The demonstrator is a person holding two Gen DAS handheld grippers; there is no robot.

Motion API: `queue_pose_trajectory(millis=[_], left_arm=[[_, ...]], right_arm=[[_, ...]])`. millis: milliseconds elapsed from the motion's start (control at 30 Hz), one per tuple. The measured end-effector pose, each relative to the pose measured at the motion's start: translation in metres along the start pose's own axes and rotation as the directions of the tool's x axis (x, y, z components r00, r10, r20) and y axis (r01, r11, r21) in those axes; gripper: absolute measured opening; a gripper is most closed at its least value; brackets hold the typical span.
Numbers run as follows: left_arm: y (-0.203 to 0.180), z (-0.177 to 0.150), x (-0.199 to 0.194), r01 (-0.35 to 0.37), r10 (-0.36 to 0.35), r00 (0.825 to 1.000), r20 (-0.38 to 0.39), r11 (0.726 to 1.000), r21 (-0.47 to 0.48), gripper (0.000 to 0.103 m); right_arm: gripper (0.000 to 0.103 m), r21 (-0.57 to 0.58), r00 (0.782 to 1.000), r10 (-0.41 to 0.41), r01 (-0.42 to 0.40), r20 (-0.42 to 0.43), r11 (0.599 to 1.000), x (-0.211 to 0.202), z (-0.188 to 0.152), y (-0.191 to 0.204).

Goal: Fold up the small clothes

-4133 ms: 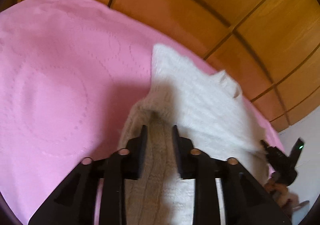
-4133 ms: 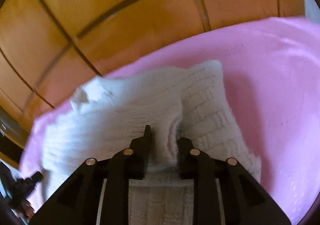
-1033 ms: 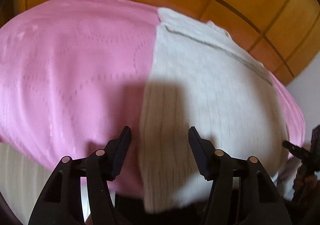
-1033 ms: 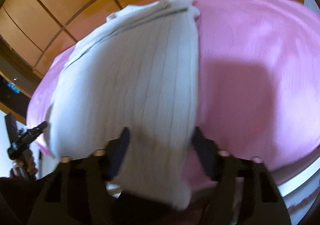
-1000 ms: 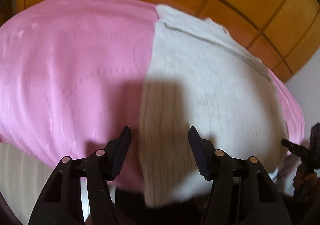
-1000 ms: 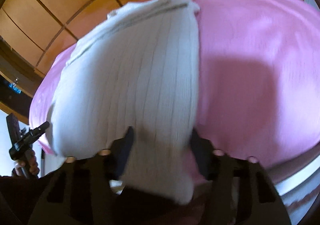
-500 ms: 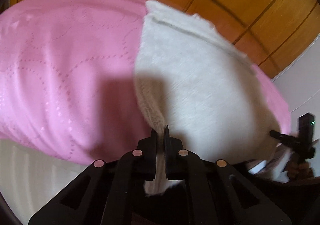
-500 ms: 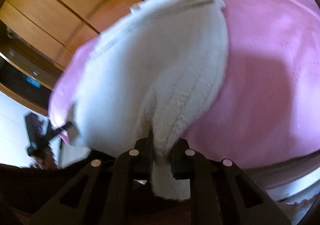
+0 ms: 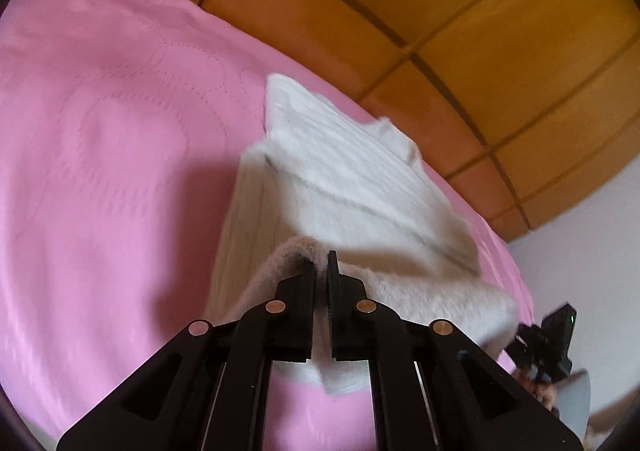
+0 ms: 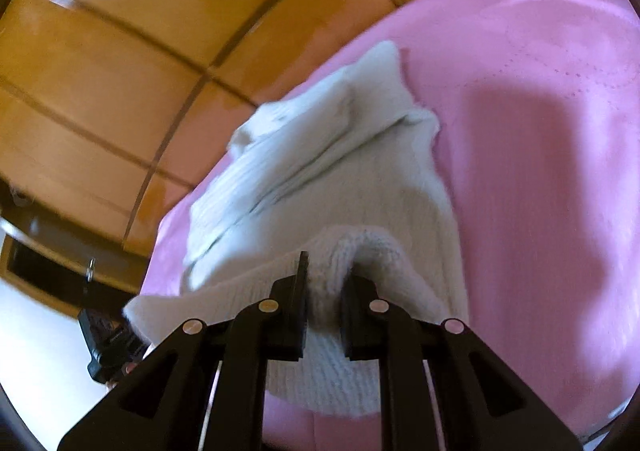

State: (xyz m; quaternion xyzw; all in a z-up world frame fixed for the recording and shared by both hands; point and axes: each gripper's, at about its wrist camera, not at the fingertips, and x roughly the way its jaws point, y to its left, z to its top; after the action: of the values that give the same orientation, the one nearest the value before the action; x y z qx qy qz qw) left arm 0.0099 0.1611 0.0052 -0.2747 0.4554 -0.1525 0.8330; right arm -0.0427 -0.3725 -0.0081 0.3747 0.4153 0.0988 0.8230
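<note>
Item: white knit garment, soft, light, limp (sags between holds), on the pink bedcover toward its far edge. Left gripper and right gripper each clamped on a near-hem corner; best grasp points.

White knit garment, half-folded, near edge lifted

No words, labels, brands, numbers or signs can be read anywhere in either wrist view.

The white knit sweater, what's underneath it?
Under the white knit sweater lies the pink bedspread. The lifted near hem hides the spot beneath; nothing else shows there.
</note>
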Motion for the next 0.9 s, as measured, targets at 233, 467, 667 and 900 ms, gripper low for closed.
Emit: queue_pose_trajectory(millis=[233, 467, 667, 900], left_arm=[[0.019, 0.031, 0.004, -0.053, 0.060, 0.995, 0.077, 0.994, -0.091, 0.071], [0.044, -0.021, -0.001, -0.032, 0.033, 0.999, -0.018, 0.999, 0.033, 0.071], [0.028, -0.038, 0.013, -0.042, 0.045, 0.999, -0.022, 0.993, 0.112, 0.059], [0.010, -0.038, 0.011, -0.083, 0.090, 0.995, -0.036, 0.984, 0.158, 0.012]], right_arm=[[0.078, 0.081, 0.991, 0.087, -0.095, 0.100, 0.992, -0.014, 0.030, -0.018], [0.084, -0.116, 0.997, -0.069, 0.074, 0.044, 0.990, -0.028, -0.009, -0.020], [0.057, -0.253, 0.975, -0.217, 0.223, 0.053, 0.941, 0.021, -0.025, 0.005], [0.018, -0.238, 0.984, -0.176, 0.180, 0.041, 0.954, 0.009, -0.029, 0.018]])
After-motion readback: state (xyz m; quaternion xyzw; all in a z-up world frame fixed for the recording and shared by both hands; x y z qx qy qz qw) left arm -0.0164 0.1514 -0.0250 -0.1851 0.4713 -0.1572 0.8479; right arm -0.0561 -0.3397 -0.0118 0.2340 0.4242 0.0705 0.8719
